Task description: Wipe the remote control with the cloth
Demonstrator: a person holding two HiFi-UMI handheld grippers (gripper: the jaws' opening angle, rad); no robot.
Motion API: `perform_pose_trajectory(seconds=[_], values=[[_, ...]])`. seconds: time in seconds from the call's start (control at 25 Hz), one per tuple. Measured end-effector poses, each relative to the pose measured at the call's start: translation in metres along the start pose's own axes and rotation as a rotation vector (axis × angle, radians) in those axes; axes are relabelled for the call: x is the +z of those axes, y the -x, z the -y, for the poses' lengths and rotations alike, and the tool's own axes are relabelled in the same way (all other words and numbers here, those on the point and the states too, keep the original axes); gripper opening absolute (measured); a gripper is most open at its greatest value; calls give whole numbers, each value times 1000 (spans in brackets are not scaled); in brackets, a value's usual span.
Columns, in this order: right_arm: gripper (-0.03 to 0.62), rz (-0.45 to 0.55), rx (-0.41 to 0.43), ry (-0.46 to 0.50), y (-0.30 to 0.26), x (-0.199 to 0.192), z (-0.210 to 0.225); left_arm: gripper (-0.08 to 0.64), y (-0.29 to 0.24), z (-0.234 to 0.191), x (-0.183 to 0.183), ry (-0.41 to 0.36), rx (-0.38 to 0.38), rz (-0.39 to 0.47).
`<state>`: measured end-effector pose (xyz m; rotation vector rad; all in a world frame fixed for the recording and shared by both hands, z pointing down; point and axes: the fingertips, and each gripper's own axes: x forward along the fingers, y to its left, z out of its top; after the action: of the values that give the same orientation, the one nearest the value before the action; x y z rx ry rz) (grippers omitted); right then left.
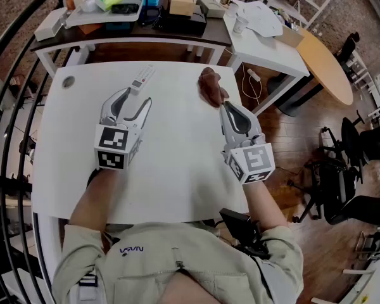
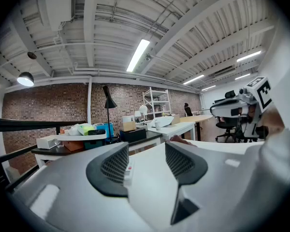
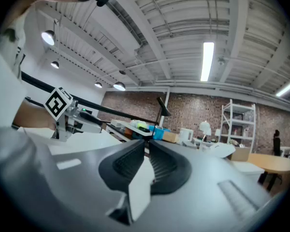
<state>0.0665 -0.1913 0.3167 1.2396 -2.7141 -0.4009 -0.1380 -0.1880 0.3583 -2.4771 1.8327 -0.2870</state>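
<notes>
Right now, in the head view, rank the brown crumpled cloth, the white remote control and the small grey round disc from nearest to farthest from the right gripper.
1. The brown crumpled cloth, just ahead of the right gripper.
2. The white remote control, off to the left.
3. The small grey round disc, far left.

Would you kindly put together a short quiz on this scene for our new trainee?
1. True or false: the right gripper is clamped on the brown cloth.
2. Which gripper has its jaws apart: A left, B right?
3. Fill in: the remote control lies on the white ____.
Key: 1 false, its jaws are shut with nothing between them; 2 A, the left gripper; 3 table.
</notes>
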Motion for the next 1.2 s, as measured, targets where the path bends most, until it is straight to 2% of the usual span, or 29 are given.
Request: perform_pose_trajectory(seconds=[0.08,0.2,0.44,0.64,0.92,1.2], values=[[34,-7,11,19,-11,0,4,221,-11,-9,7,5,6,6],[93,-32,28,35,-31,-5,10,244,-30,-23,11,10,15,-7],[201,-131,22,-8,-78,-34,37,308,-83,-47,-10,31,1,-119],[235,-215,21,-54,-111,-56,58,368,-124,-58,-49,60,-32,-251],[273,-321,58,-135,-140,-91,67,385,-147,-66,-92,143,-48,-391],[325,-431,86,-200,-152,-127,71,419,-157,-65,-118,142,-75,-532]])
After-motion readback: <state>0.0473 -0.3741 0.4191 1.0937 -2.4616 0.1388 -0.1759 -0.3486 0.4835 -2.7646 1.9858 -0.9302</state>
